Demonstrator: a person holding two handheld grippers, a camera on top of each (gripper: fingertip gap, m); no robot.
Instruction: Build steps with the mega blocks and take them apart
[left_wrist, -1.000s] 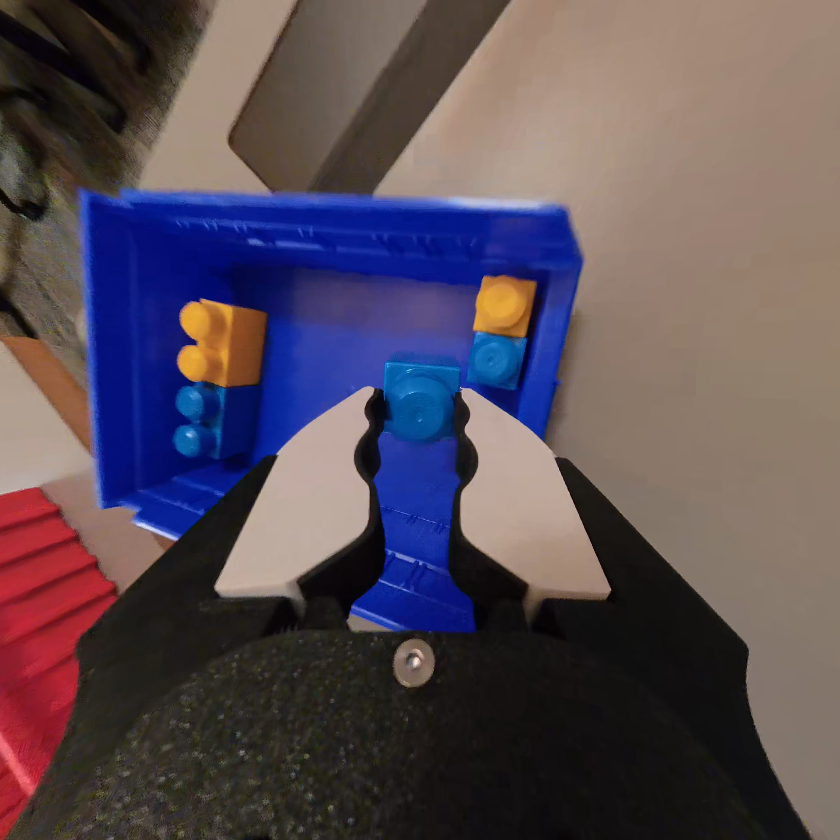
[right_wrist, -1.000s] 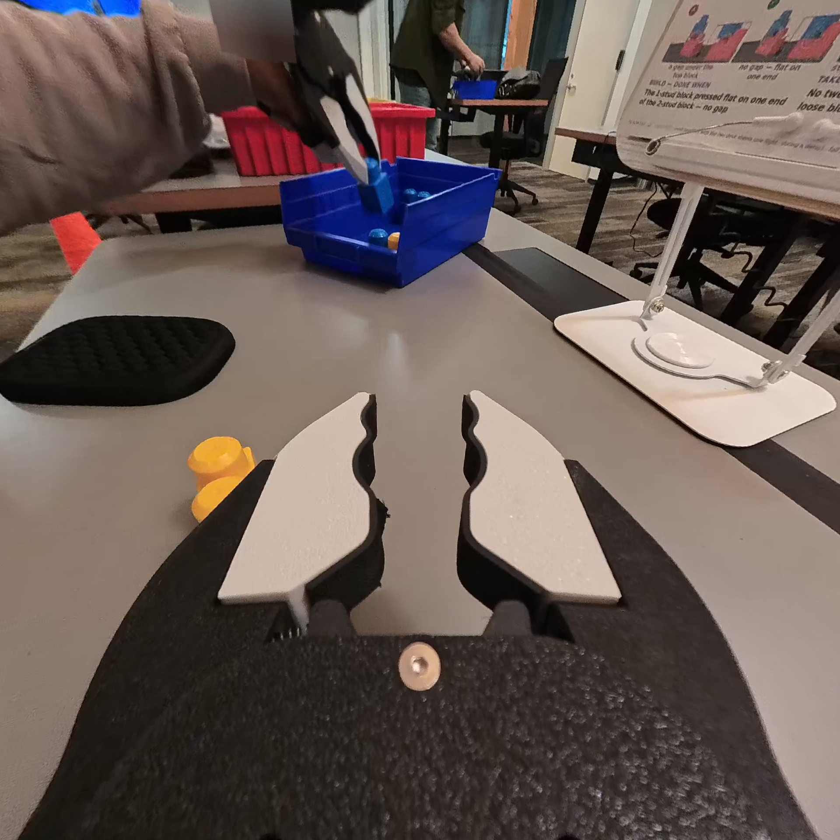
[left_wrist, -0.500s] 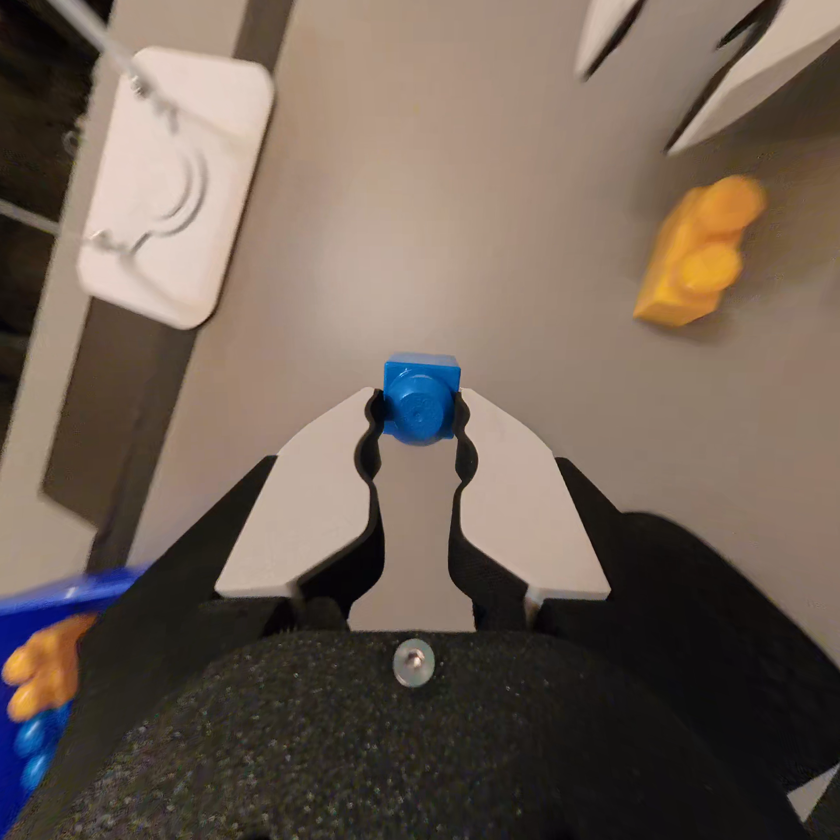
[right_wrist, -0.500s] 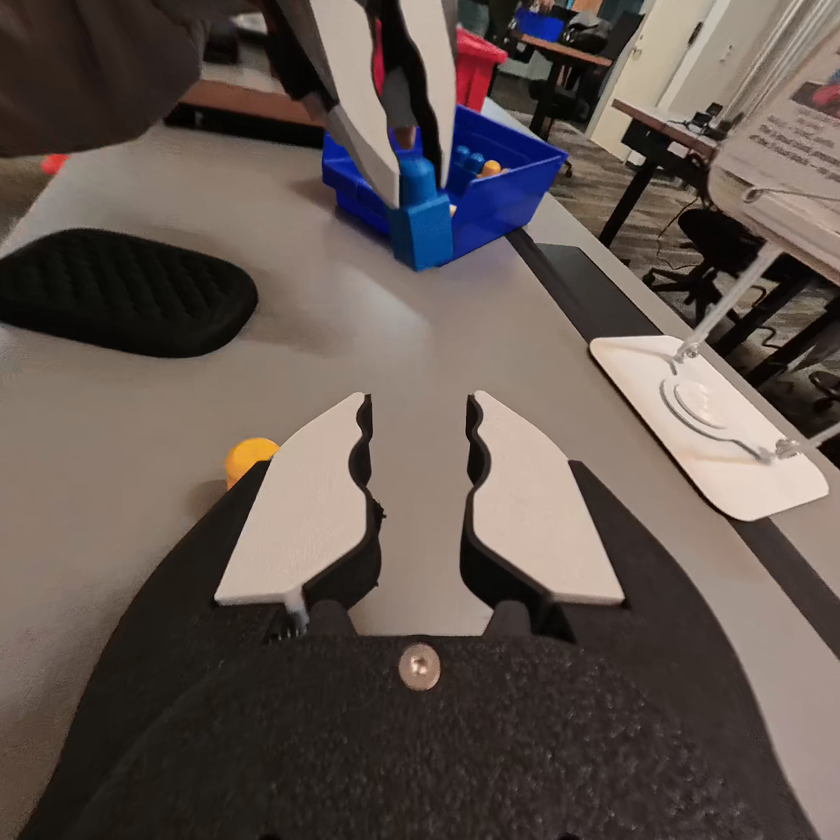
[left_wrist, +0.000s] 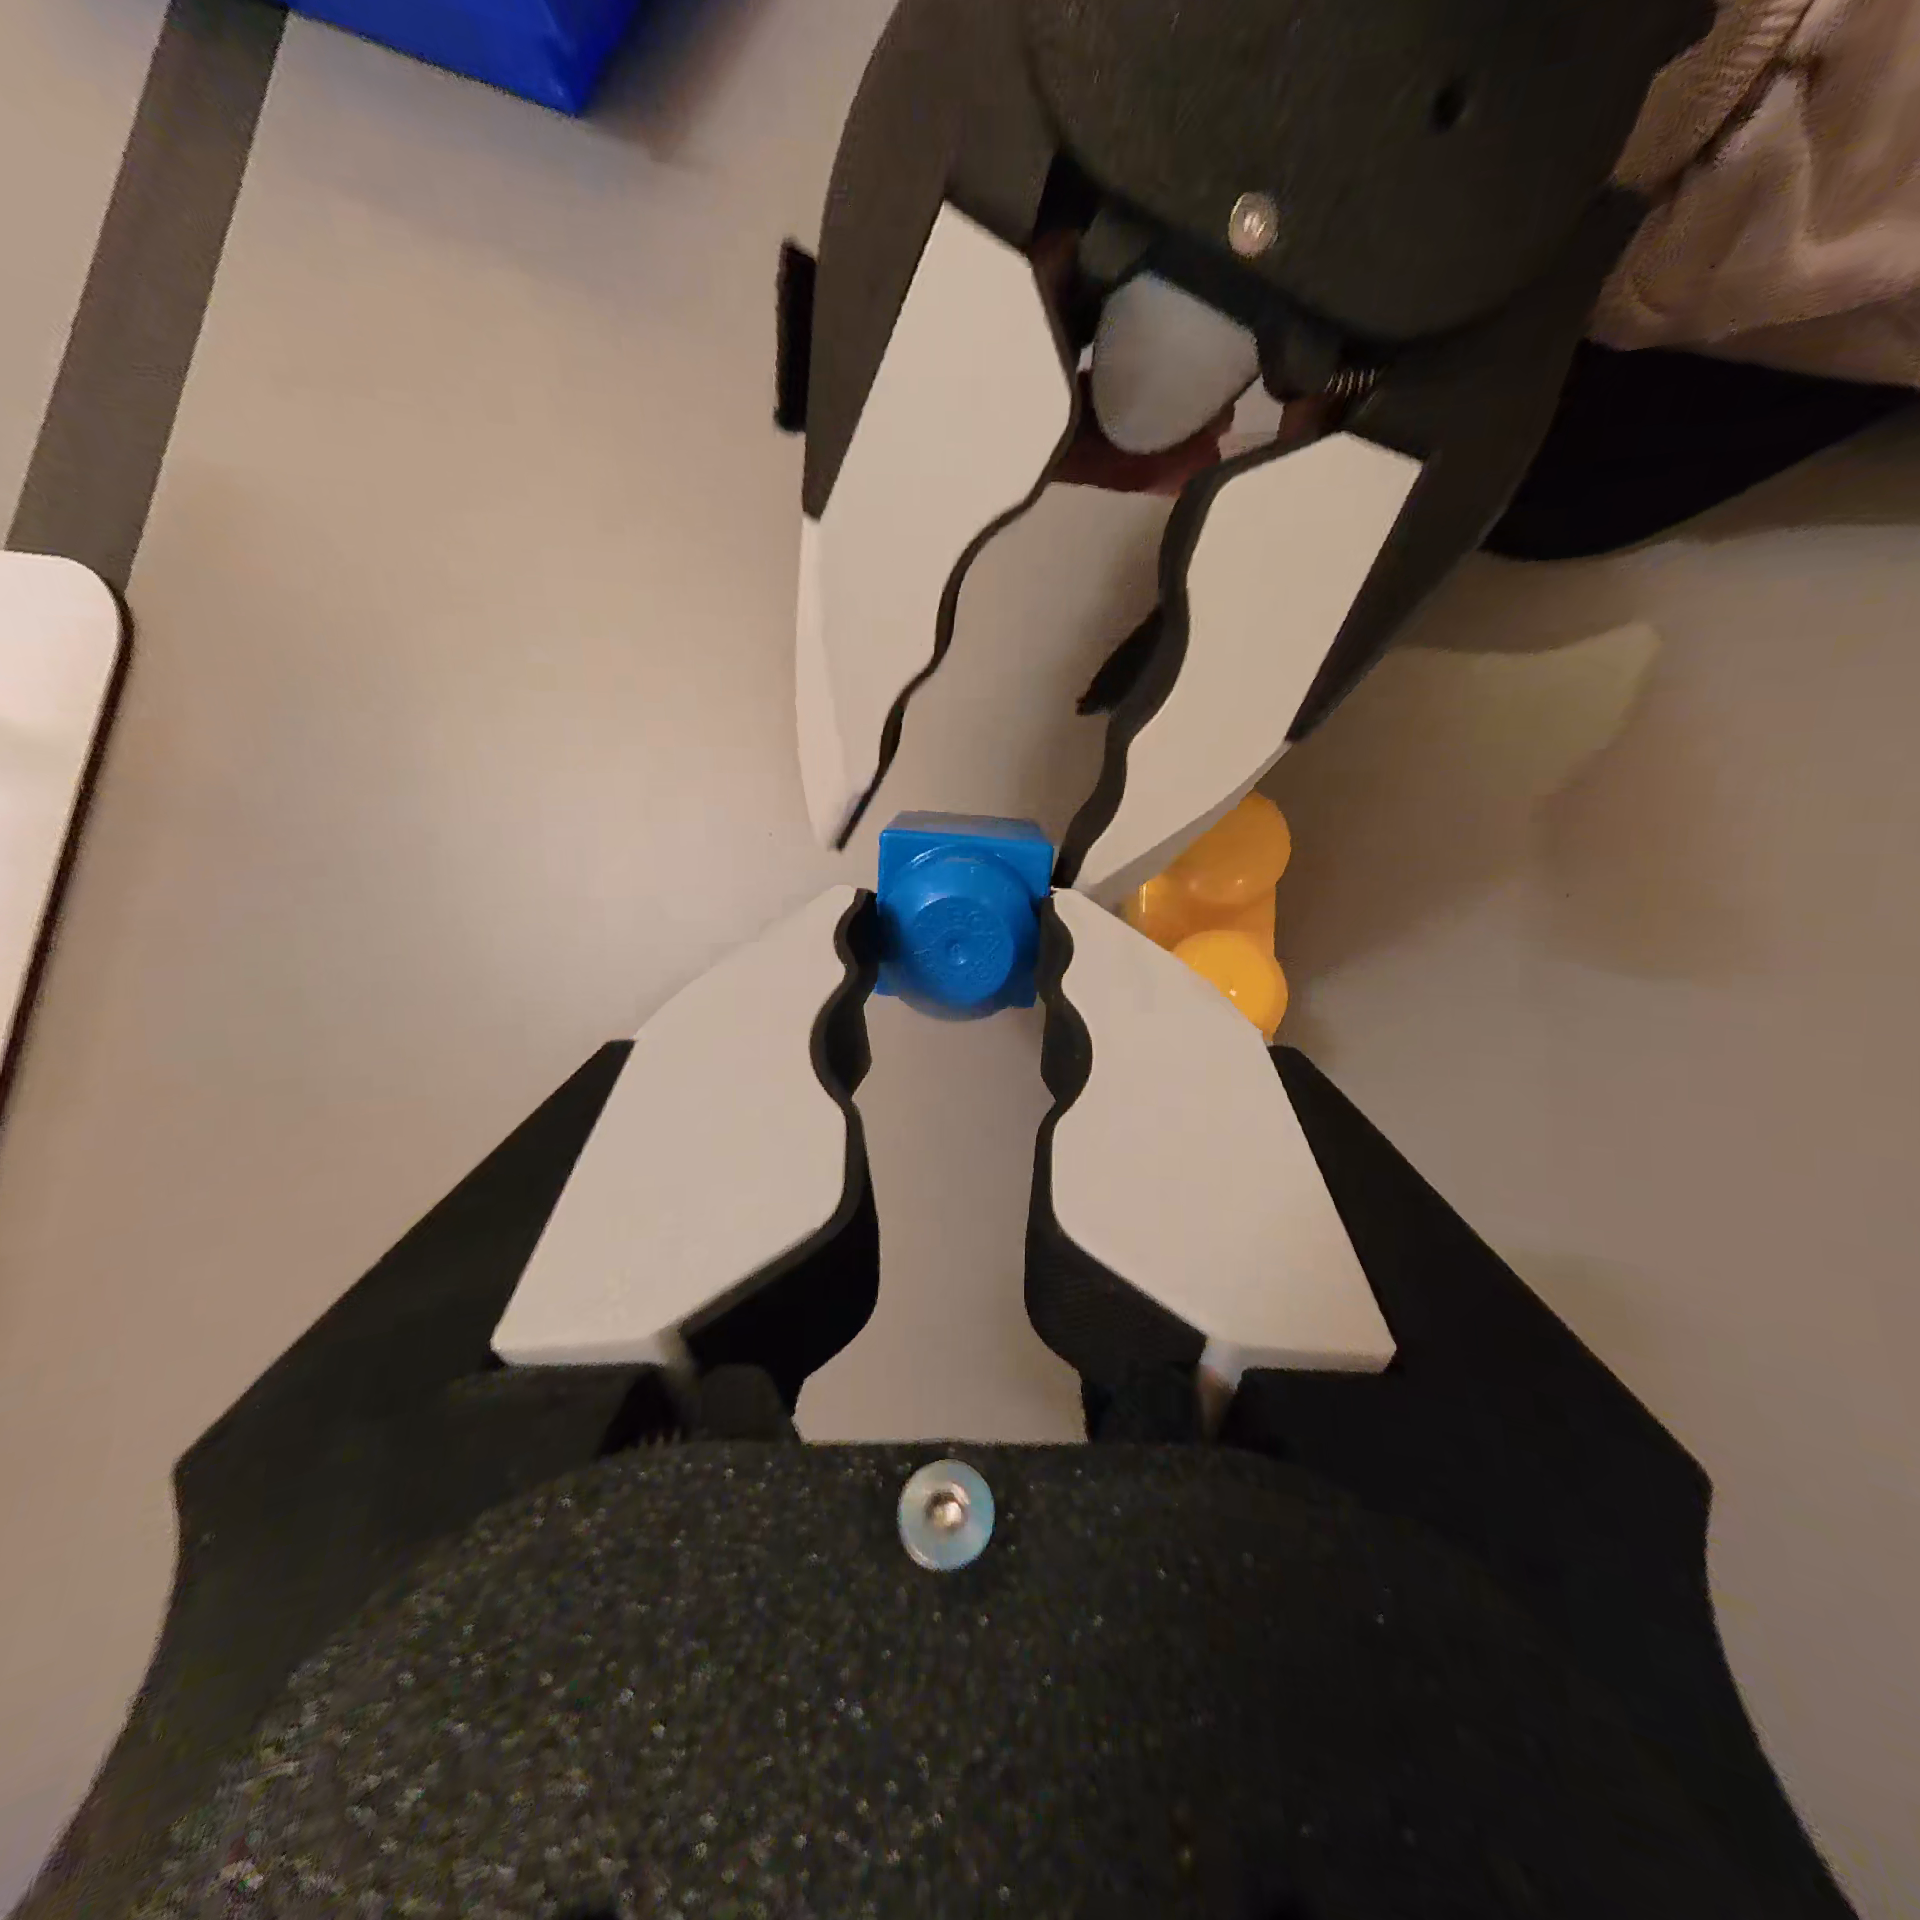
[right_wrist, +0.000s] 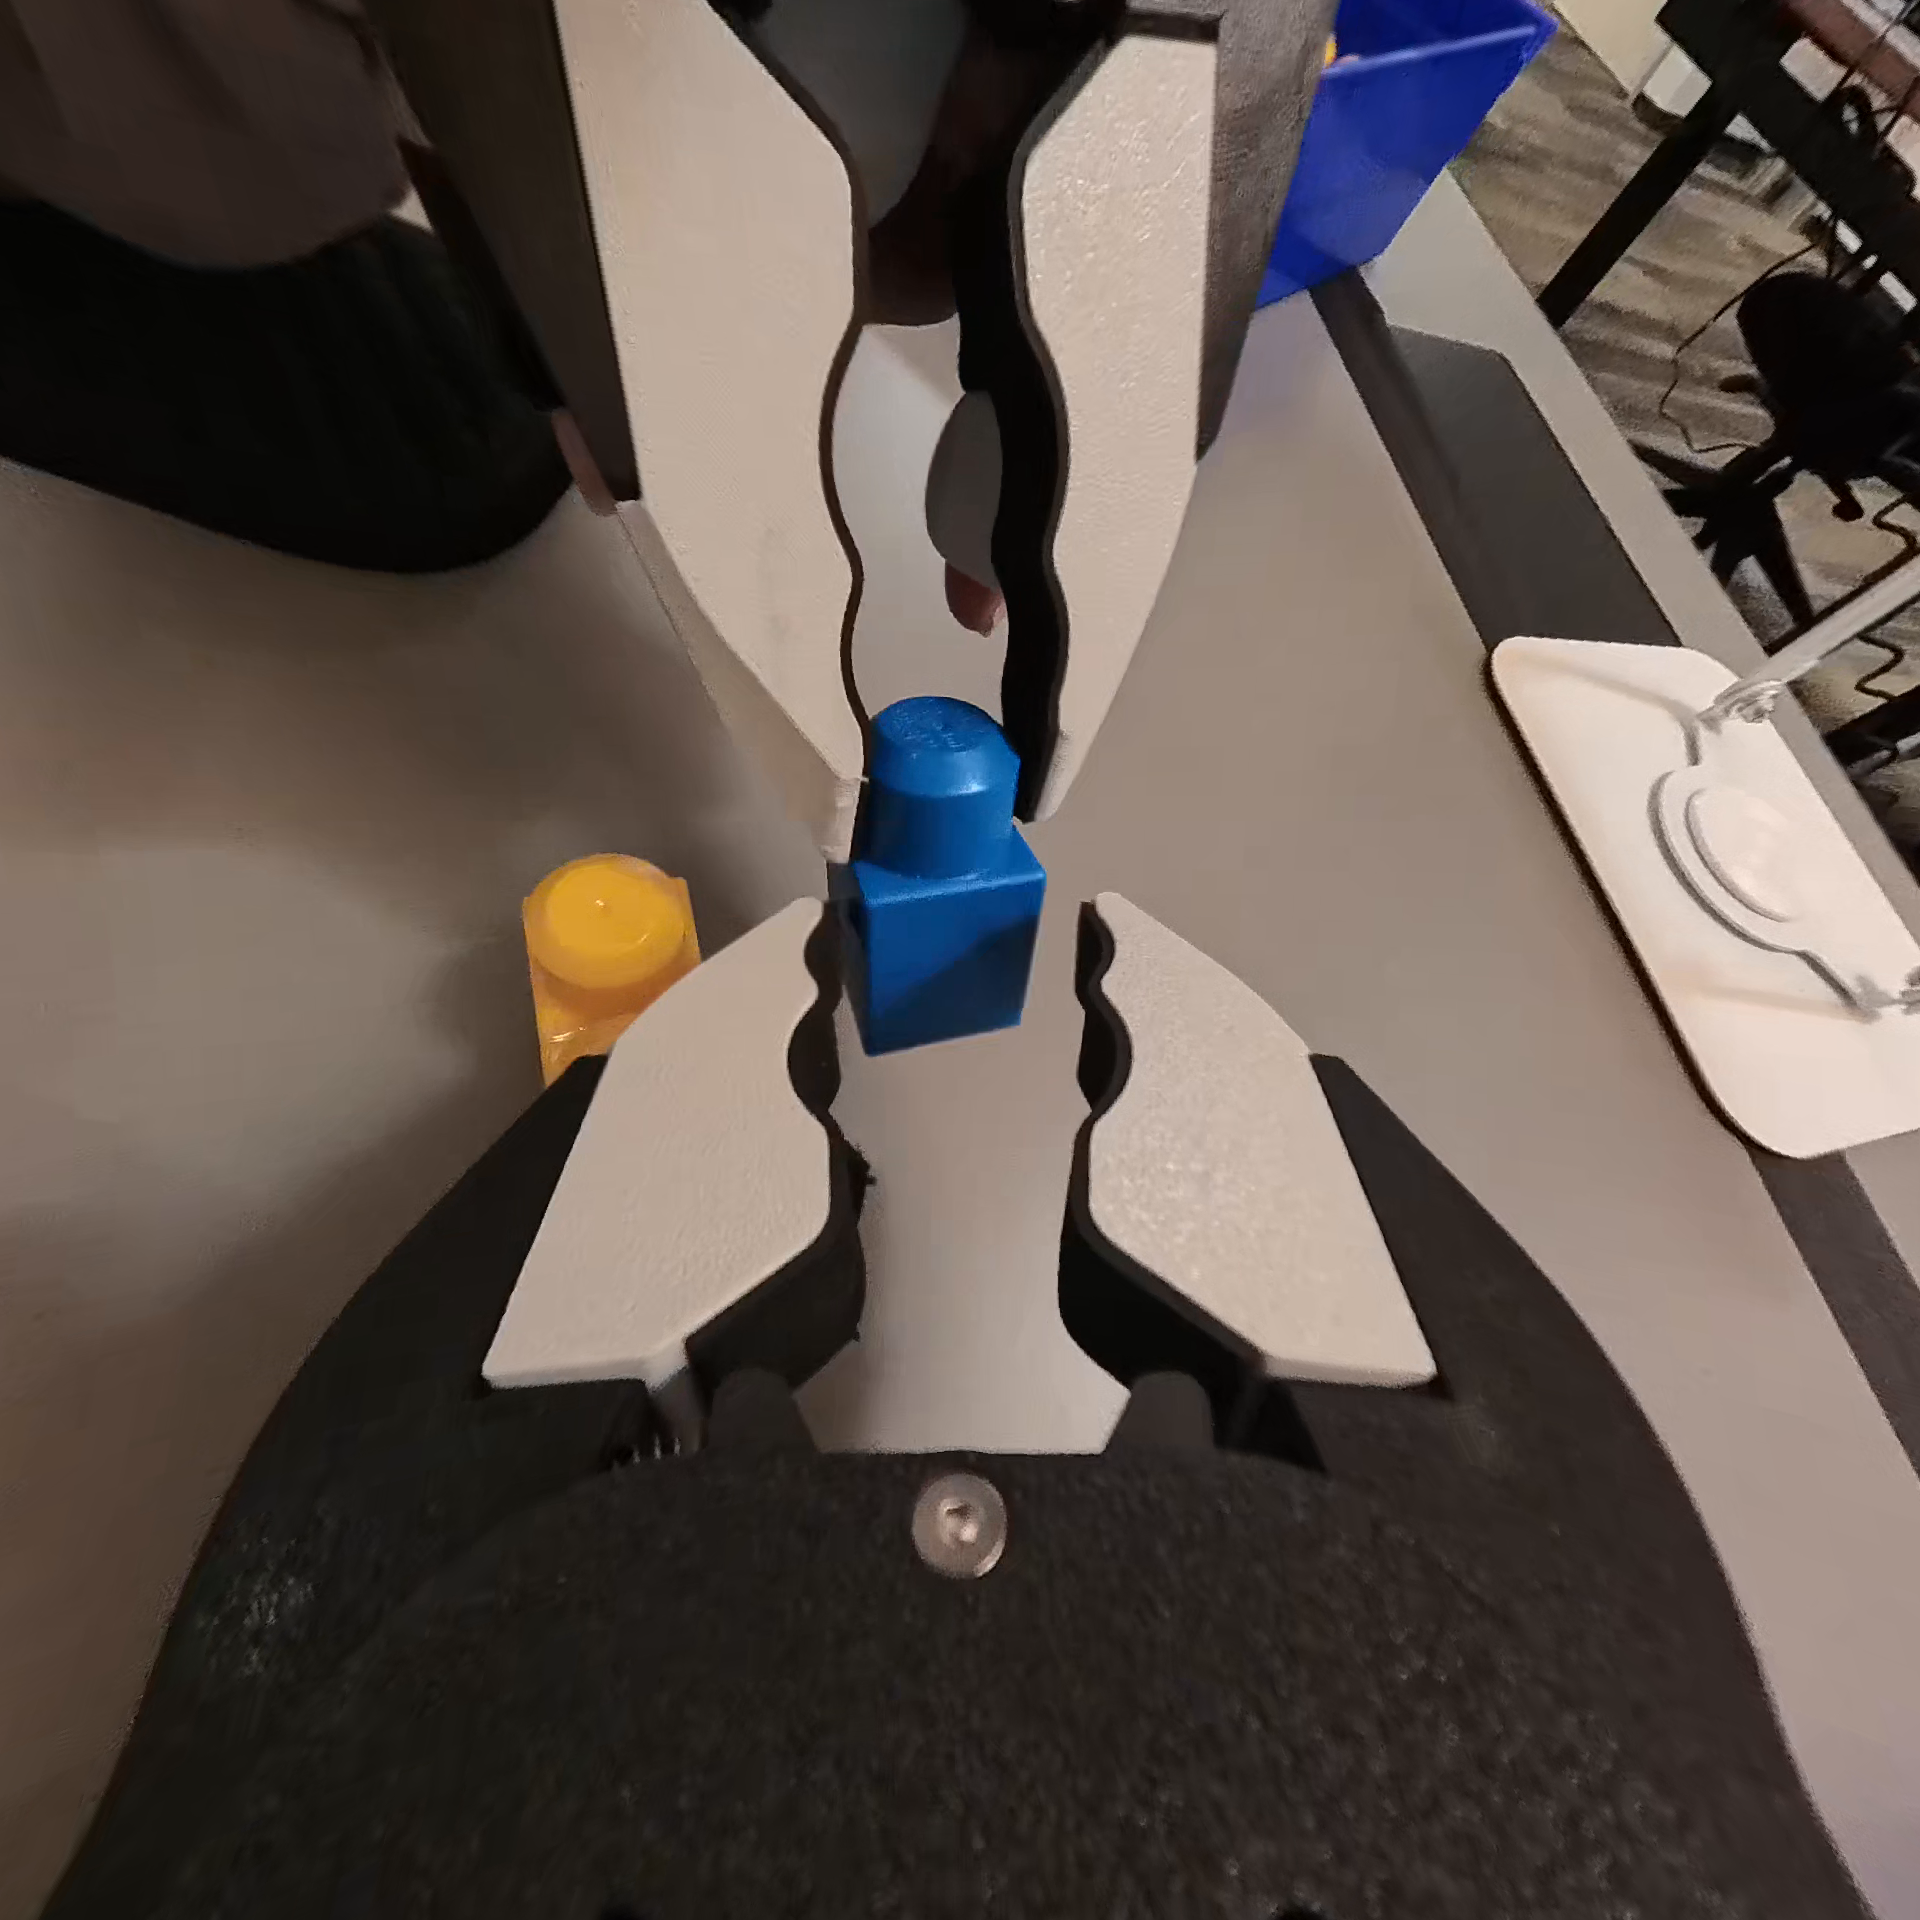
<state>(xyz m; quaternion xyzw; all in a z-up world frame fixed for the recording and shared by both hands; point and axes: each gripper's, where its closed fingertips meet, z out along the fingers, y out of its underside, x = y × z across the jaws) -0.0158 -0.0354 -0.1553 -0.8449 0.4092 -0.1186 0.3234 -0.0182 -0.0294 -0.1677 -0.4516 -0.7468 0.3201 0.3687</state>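
Smooth, slightly glossy plastic blue block (right_wrist: 940, 925) and yellow block (right_wrist: 597, 951); matt grey desk (right_wrist: 260, 779); grainy white tongs fingers (right_wrist: 675, 1164) on rough black foam-like bodies.

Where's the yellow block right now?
The yellow block sits on the grey table, just left of the blue block in the right wrist view, partly hidden behind the right gripper; the left gripper holds the blue block.

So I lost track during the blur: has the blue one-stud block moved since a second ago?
Yes. The blue one-stud block left the blue bin, coming toward the yellow block on the table.
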